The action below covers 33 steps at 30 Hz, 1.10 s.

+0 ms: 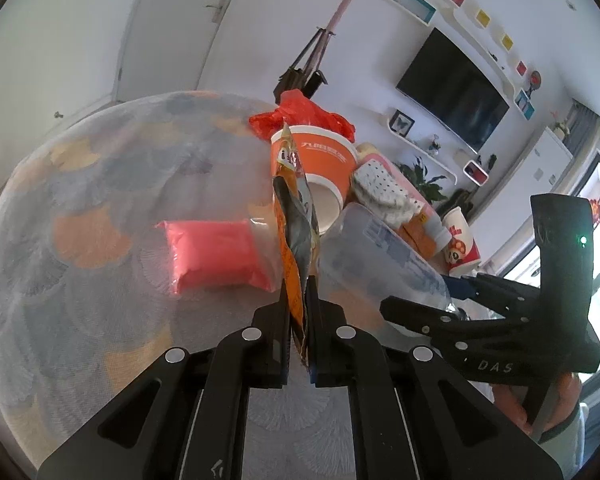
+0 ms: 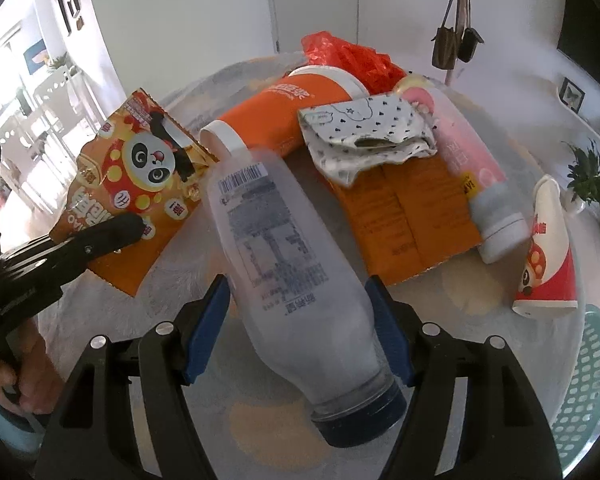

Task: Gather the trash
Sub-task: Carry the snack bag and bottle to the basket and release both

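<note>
Snack wrapper (image 1: 296,240) with orange print stands edge-on in the left wrist view, pinched between the narrow jaws of the left gripper (image 1: 299,300) above the round table (image 1: 60,208). Behind it an orange paper cup (image 1: 324,164) lies on its side, open mouth toward the camera, and nothing shows inside. A red plastic bag (image 1: 300,114) sits crumpled past the cup, and a pink packet (image 1: 216,254) lies flat on the cloth to the left. At right the right gripper (image 1: 456,286) clasps a frosted plastic bottle (image 1: 380,252).

In the right wrist view the right gripper (image 2: 300,320) has its blue pads (image 2: 204,332) pressed on both sides of that bottle, which lies tilted with its dark cap nearest the camera; its contents cannot be told through the cloudy wall. To the left the left gripper's black tip clamps the panda-printed wrapper. Beyond lie the orange cup, a torn dotted pouch (image 2: 364,136) on an orange carton (image 2: 408,212), a pink bottle (image 2: 468,168) and a red-and-white paper cup (image 2: 548,248) on its side.
</note>
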### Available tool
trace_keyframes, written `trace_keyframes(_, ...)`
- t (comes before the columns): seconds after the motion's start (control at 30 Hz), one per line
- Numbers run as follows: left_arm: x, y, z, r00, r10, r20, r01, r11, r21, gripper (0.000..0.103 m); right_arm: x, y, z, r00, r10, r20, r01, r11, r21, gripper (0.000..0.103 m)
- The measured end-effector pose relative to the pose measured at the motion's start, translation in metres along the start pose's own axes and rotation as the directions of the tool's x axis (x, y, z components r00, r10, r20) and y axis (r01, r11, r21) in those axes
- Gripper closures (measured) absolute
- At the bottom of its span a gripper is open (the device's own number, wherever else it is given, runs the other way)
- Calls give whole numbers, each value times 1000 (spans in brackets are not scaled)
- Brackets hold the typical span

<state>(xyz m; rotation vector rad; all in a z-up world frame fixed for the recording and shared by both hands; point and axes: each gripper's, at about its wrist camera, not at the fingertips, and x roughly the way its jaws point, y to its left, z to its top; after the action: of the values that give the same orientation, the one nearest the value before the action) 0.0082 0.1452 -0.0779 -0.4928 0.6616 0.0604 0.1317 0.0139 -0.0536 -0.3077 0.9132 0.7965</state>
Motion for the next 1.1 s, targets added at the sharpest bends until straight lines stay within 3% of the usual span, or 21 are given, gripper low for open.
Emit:
trace_keyframes(0.1, -1, -1, 0, 1000, 0, 4, 0, 1000, 5, 99, -1, 4, -3, 1000, 4, 27, -4, 1000, 17, 39)
trace_keyframes(0.23, -8, -5, 1, 1000, -5, 24, 5, 1000, 12, 99, -16, -3, -12, 995, 69, 75, -75, 994, 84, 40)
trace_keyframes(0.37, -22, -15, 7, 997, -37, 66, 35, 999, 26, 99, -50, -6, -16, 986, 29, 161, -46, 994, 102, 40)
trace_keyframes(0.57, -38, -49, 22, 990, -80, 118, 69, 993, 91, 99, -102, -15, -20, 953, -127, 275, 91, 986, 143, 41)
trace_keyframes(0.77, -34, -98, 38, 981, -153, 120, 130, 975, 181, 99, -144, -32, -30, 892, -285, 352, 224, 953, 205, 41)
trace_keyframes(0.93, -15, -157, 44, 974, -207, 91, 175, 946, 272, 99, -173, -70, -47, 852, -368, 373, 263, 916, 303, 41)
trace_keyframes(1.1, 20, -216, 41, 964, -264, 24, 240, 907, 346, 99, -185, -114, -70, 827, -441, 348, 293, 867, 403, 41)
